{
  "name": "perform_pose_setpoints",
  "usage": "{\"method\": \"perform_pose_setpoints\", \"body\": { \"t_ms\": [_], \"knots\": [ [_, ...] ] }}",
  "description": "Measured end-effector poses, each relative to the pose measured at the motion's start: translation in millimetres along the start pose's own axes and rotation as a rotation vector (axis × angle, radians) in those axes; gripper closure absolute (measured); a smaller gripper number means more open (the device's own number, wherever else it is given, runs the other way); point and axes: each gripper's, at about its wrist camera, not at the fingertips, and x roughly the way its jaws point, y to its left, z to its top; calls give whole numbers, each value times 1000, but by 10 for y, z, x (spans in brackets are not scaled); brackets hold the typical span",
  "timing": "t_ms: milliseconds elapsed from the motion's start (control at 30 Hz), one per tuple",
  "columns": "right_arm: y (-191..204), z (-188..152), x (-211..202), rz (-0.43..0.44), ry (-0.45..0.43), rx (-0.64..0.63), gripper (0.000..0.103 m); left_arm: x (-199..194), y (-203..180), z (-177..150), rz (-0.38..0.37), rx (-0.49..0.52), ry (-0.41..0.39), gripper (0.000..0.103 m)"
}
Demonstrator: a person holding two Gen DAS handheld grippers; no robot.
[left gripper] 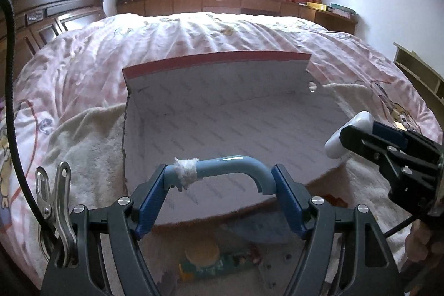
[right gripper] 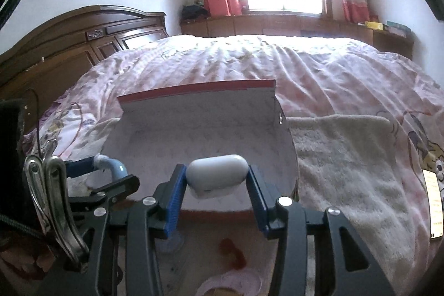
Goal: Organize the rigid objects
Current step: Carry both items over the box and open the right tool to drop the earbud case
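An open cardboard box (left gripper: 236,113) with a red-edged far flap lies on a cream fleece blanket on the bed; it also shows in the right wrist view (right gripper: 199,129). My left gripper (left gripper: 219,179) is shut on a curved light-blue plastic piece (left gripper: 236,165) with a white wrap, held over the box's near edge. My right gripper (right gripper: 216,182) is shut on a white rounded case (right gripper: 216,176), held over the box's near right side. The right gripper (left gripper: 358,135) shows at the right of the left wrist view, the left gripper (right gripper: 105,171) at the left of the right wrist view.
The cream fleece blanket (right gripper: 347,157) lies on a pink printed duvet (left gripper: 208,32). A dark wooden headboard (right gripper: 69,46) stands at the left. Small items lie below the grippers, among them a green card with a round disc (left gripper: 205,257) and a red piece (right gripper: 233,254).
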Motion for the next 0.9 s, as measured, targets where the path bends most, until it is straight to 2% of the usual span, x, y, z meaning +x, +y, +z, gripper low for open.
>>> {"method": "perform_pose_setpoints", "body": {
  "t_ms": [433, 533, 767, 900],
  "knots": [
    [31, -156, 460, -14, 98, 23, 57, 340, 149, 1, 35, -1, 51, 28],
    [102, -193, 476, -25, 102, 6, 57, 362, 184, -14, 52, 3, 56, 28],
    [272, -277, 442, 10, 120, -12, 57, 377, 291, -32, 70, -9, 71, 28],
    [263, -259, 469, 9, 125, -1, 57, 346, 265, -14, 49, -14, 70, 28]
  ]
}}
